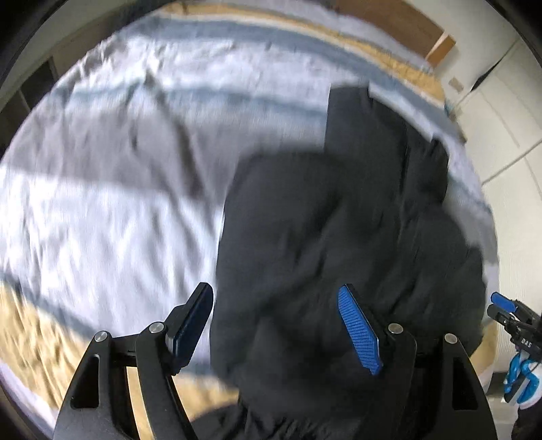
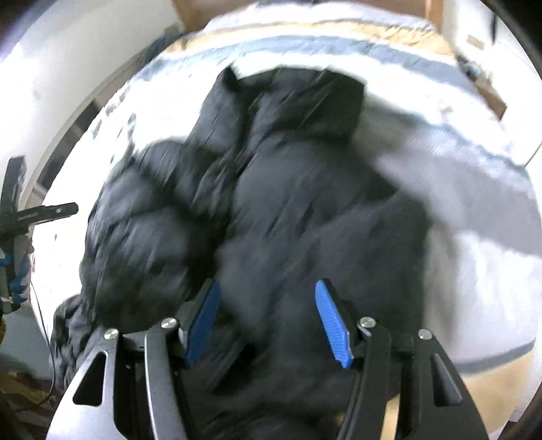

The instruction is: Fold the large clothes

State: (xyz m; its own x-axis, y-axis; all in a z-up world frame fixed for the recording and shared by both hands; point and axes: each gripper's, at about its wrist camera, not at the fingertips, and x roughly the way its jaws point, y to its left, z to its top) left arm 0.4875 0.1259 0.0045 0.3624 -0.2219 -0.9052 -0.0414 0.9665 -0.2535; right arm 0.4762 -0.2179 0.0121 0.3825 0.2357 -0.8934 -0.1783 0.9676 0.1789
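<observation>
A bulky black padded jacket (image 1: 338, 220) lies crumpled on the bed, and it fills the middle of the right wrist view (image 2: 271, 203). My left gripper (image 1: 275, 289) hangs open above the jacket's near left edge, with both pads bare. My right gripper (image 2: 268, 284) hovers over the jacket's near part with its jaws about half apart. Both blue pads (image 2: 332, 328) show their faces and no cloth presses on them. Each gripper also shows at the edge of the other's view: the right gripper (image 1: 504, 303) and the left gripper (image 2: 50, 211). Both views are blurred.
A bed sheet (image 1: 101, 169) in white, grey and yellow stripes, wrinkled, covers the bed around the jacket (image 2: 474, 270). A wooden headboard (image 1: 389, 20) stands at the far end. White doors or a wall (image 1: 501, 118) stand to the right of the bed.
</observation>
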